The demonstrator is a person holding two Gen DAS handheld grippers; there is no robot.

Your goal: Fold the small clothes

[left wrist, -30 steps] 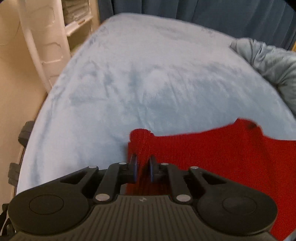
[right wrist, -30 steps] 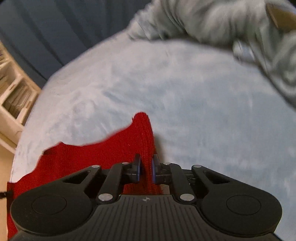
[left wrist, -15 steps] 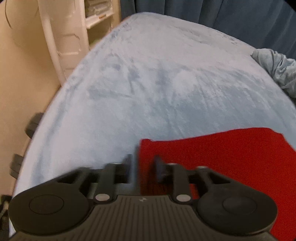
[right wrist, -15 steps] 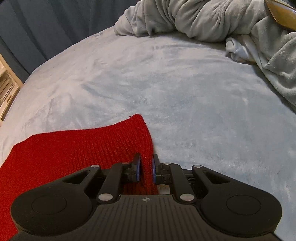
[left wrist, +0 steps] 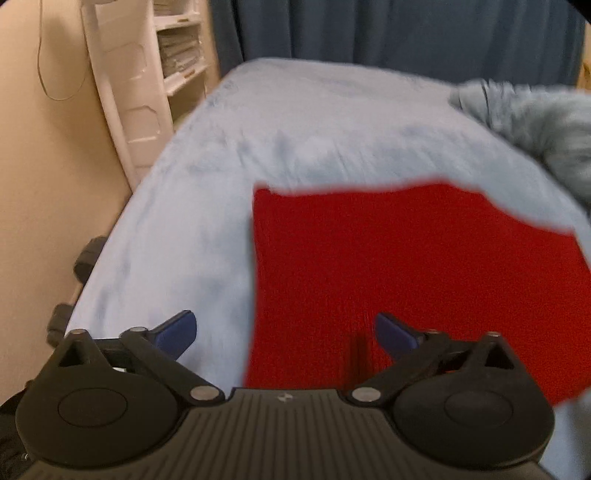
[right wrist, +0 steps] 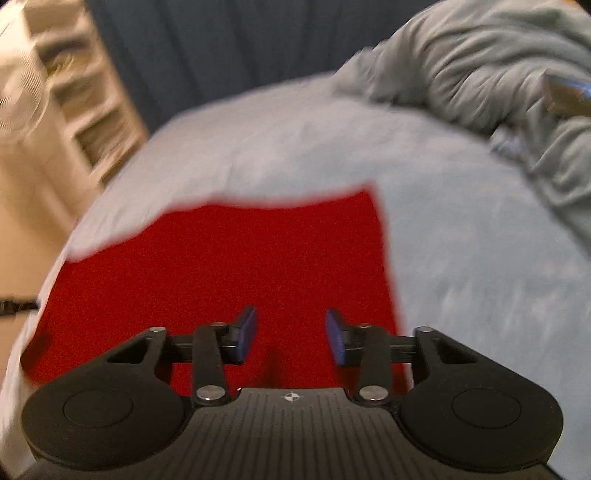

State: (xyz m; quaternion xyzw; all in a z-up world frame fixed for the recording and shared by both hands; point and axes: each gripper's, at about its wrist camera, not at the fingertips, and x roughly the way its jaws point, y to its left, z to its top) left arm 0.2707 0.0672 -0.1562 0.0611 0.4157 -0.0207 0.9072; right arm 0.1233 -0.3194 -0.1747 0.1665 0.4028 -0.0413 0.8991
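Left gripper spread wide, nothing between its blue pads; left pad over the bare bed cover, right pad over the red knit garment. Right gripper also parted, blue pads empty, both above the red cloth. Both views motion-blurred, so contact between fingers and fabric cannot be judged. Garment lies flat on the light blue bed cover, a roughly rectangular red panel with straight side edges; in the left wrist view its left edge runs up just inside the left pad, in the right wrist view its right edge runs up just outside the right pad. Far edge slightly wavy, one far corner cut off at a slant. Beyond the garment, more bare cover, then a crumpled grey-blue blanket heaped at the far right, apart from the red cloth. A brownish object with a blue strip sits in the blanket folds, too blurred to identify. Far left, a white shelf unit with stacked items beside the bed and a beige wall. Dark blue curtain across the back.
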